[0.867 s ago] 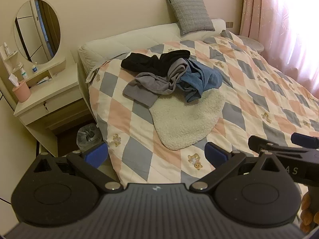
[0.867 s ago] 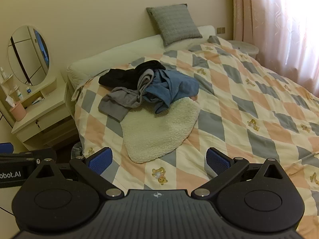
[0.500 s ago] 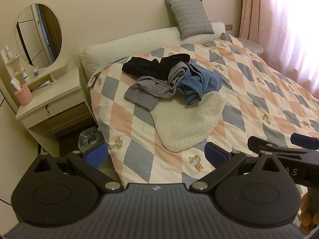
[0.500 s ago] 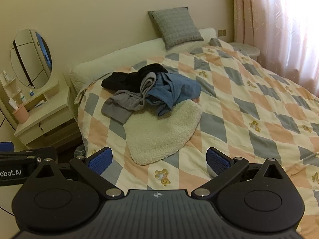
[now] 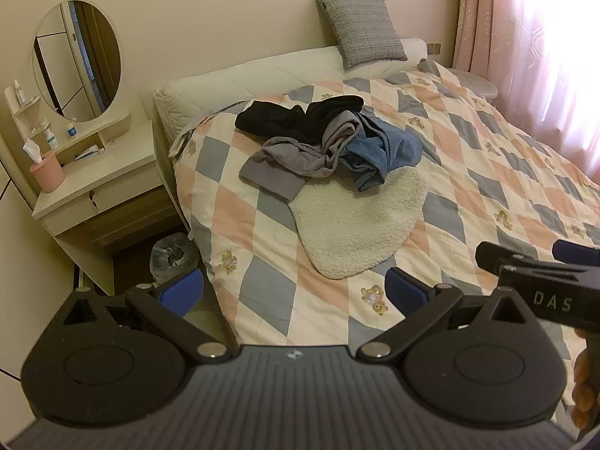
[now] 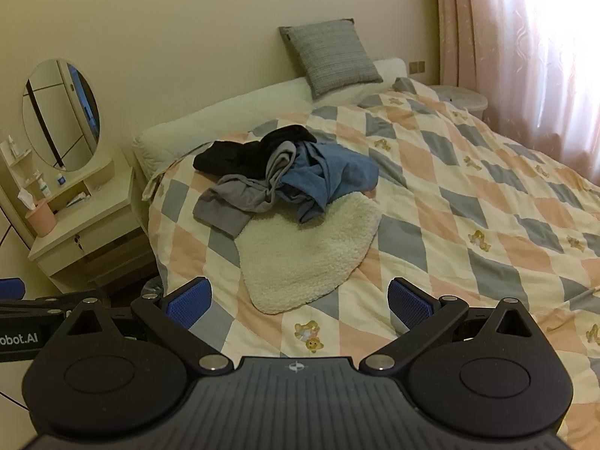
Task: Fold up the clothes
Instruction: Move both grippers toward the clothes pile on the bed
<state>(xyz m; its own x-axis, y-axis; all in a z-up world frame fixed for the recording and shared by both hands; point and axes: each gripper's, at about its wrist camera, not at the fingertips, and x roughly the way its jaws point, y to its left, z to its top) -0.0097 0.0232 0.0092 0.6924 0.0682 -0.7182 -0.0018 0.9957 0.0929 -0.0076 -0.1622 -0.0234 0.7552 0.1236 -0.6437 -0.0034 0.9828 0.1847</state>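
Observation:
A pile of clothes lies on the bed: a black garment (image 5: pixel 300 116) (image 6: pixel 255 150), a grey garment (image 5: pixel 300 153) (image 6: pixel 243 195) and a blue garment (image 5: pixel 382 150) (image 6: pixel 330 176), crumpled together. They partly rest on a cream fleece piece (image 5: pixel 356 225) (image 6: pixel 307 251). My left gripper (image 5: pixel 292 292) is open and empty, short of the bed's near edge. My right gripper (image 6: pixel 296 300) is open and empty, over the quilt's near part; it also shows at the right of the left wrist view (image 5: pixel 540 266).
The bed has a checked quilt (image 5: pixel 487 172) (image 6: pixel 487 195), a grey cushion (image 5: pixel 360 30) (image 6: pixel 330 56) and a white headboard roll. A vanity table (image 5: pixel 93 183) (image 6: pixel 78 236) with mirror and pink cup stands left. A bin (image 5: pixel 172 255) sits beside the bed. Pink curtains (image 6: pixel 525 56) hang right.
Both grippers have drawn back and tilted slightly; the clothes pile sits a little lower and farther in both views. Nothing on the bed has moved. Both stay open.

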